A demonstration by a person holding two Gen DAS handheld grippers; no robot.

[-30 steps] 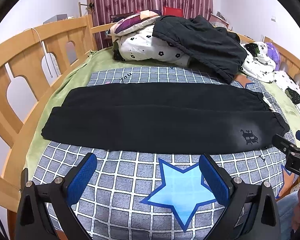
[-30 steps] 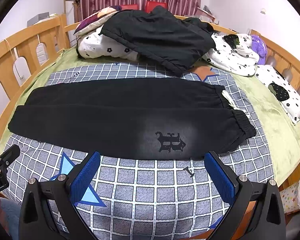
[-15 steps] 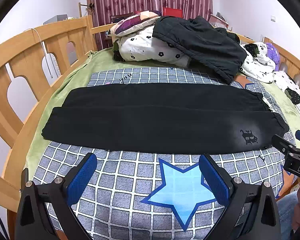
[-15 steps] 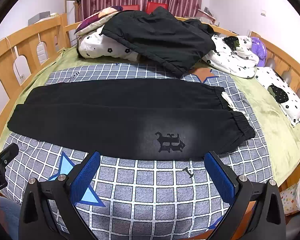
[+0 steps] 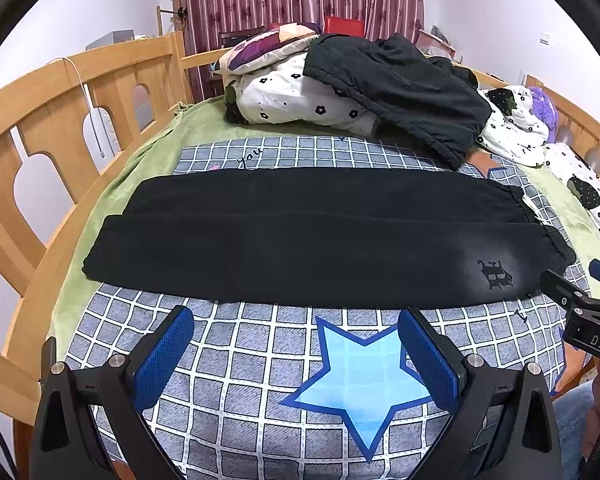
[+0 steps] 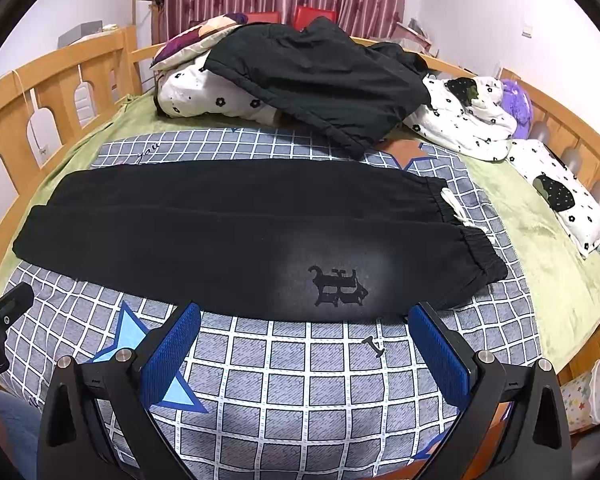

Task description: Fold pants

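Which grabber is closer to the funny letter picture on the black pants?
Right. The right gripper sits just in front of the logo; the left gripper faces the pants farther toward the leg end.

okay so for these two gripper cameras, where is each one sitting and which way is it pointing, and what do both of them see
Left wrist: rides on the left gripper, open, at the near bed edge by the leg end of the black pants, facing the headboard pile; the right gripper pokes in at its right.
Right wrist: on the right gripper, open, nearer the waistband and printed logo; the left gripper's tip shows at its left.
Shared: the pants, the checked blanket, the dark jacket.
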